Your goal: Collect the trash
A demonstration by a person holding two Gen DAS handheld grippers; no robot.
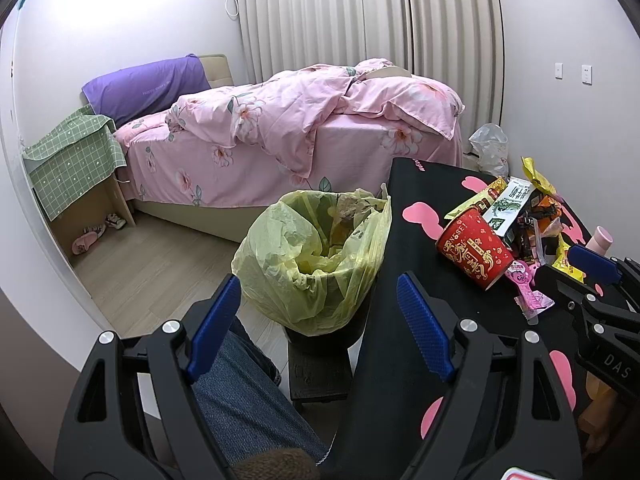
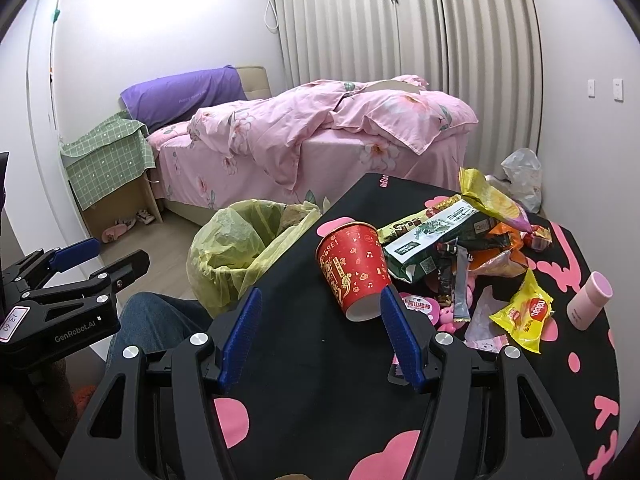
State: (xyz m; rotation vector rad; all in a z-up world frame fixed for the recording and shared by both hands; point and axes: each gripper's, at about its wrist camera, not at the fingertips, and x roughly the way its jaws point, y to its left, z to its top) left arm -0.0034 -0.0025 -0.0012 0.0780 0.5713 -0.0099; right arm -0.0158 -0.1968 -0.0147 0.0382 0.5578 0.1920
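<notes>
A red paper cup lies tilted on the black table mat, with a heap of snack wrappers behind it and a yellow packet to its right. My right gripper is open and empty, just short of the cup. My left gripper is open and empty above the table's left edge, facing a bin lined with a yellow bag. The cup and wrappers lie to its right. The bin also shows in the right wrist view.
A pink bottle stands at the table's right. A pink bed and a cloth-covered nightstand lie beyond the bin. A white plastic bag sits on the floor by the curtain. My jeans-clad knee is below the left gripper.
</notes>
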